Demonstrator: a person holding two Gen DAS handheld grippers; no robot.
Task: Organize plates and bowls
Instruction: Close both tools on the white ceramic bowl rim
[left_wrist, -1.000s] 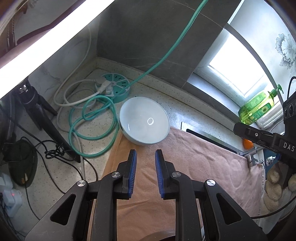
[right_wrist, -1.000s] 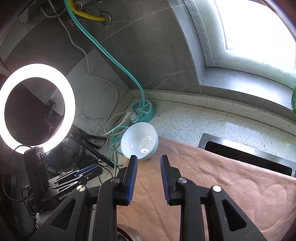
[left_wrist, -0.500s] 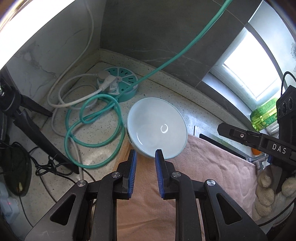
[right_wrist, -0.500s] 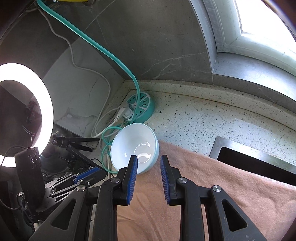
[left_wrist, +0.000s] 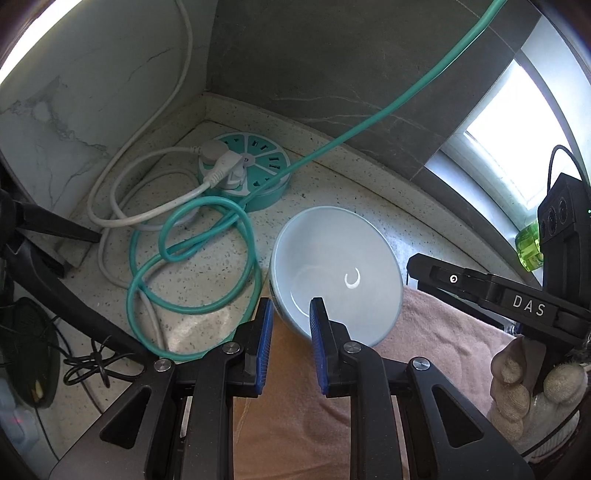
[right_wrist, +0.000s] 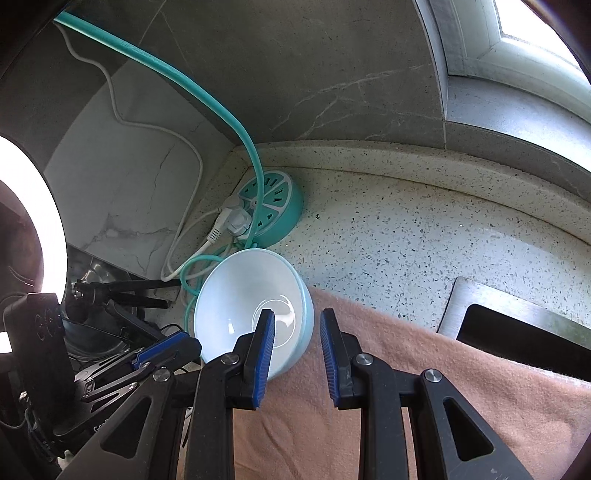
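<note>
Left wrist view: narrowly parted, empty left gripper and right gripper straddle pale blue ceramic bowl's near rim, apparently readying a lift

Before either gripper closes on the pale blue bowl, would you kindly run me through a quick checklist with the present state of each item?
1. Bowl upright and empty: ok.
2. Left gripper has the near rim between its jaws, one pad inside and one outside: ok.
3. Left pads pressing the rim: cannot tell; a gap seems to remain.
4. Right gripper straddles the bowl's right wall: ok.
5. Bowl seated flat: not ok; it sits half on the pink towel, half on the speckled counter, and looks tilted.
6. Green cable clear of the bowl: cannot tell; its loop runs close by the bowl's left side.
</note>
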